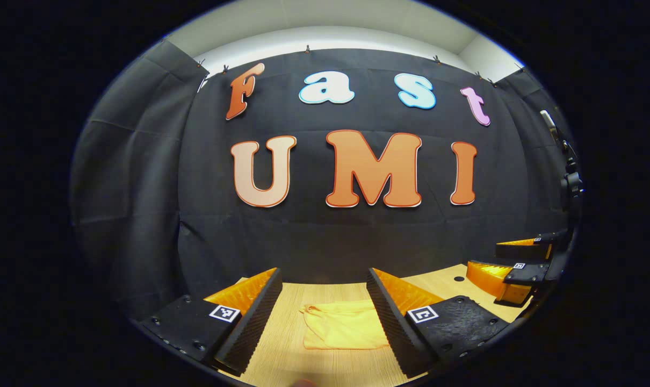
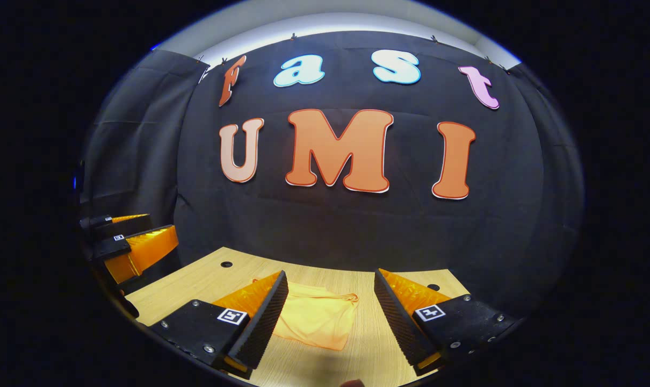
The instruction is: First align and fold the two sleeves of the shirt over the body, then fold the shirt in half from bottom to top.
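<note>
A yellow shirt (image 1: 346, 327) was observed lying folded on the wooden table (image 1: 282, 349), well below both grippers. The left gripper (image 1: 323, 317) was held above it with fingers spread wide, nothing grasped. The right gripper (image 2: 330, 322) was likewise found wide open and empty, raised over the shirt (image 2: 317, 320).

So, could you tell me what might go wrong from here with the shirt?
1. The shirt lies bunched and compact on the table, so a pinch may catch several layers rather than one sleeve.
2. Both grippers, left and right, are open and off the cloth, aimed at the same small piece; they could crowd each other.
</note>
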{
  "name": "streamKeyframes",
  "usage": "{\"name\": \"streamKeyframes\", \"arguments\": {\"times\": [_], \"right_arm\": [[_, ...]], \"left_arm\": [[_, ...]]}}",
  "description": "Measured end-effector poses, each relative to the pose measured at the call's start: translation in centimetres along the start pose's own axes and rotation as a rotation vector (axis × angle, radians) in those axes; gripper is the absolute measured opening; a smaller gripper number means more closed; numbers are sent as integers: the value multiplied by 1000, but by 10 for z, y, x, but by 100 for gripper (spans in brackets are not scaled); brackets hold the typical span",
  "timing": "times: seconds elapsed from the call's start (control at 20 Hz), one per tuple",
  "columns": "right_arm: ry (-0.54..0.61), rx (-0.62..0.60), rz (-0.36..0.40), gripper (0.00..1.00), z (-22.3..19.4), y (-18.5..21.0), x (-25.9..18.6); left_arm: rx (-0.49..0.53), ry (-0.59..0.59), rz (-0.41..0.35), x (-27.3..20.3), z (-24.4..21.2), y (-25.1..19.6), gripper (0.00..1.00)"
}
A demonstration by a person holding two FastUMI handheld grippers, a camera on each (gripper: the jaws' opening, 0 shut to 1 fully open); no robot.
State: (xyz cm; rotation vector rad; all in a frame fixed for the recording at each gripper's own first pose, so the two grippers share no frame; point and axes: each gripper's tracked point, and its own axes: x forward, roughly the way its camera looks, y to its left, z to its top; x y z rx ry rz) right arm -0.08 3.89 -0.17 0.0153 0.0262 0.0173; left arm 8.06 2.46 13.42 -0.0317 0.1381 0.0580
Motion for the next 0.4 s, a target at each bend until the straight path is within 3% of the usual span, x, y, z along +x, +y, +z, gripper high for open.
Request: {"name": "streamKeyframes", "arguments": {"times": [0.25, 0.4], "right_arm": [[-91, 23, 5, 98, 15, -5, -25], [-86, -7, 18, 98, 5, -5, -36]], "left_arm": [[42, -11, 24, -17, 3, -6, 95], [68, -5, 11, -32, -8, -14, 98]]}}
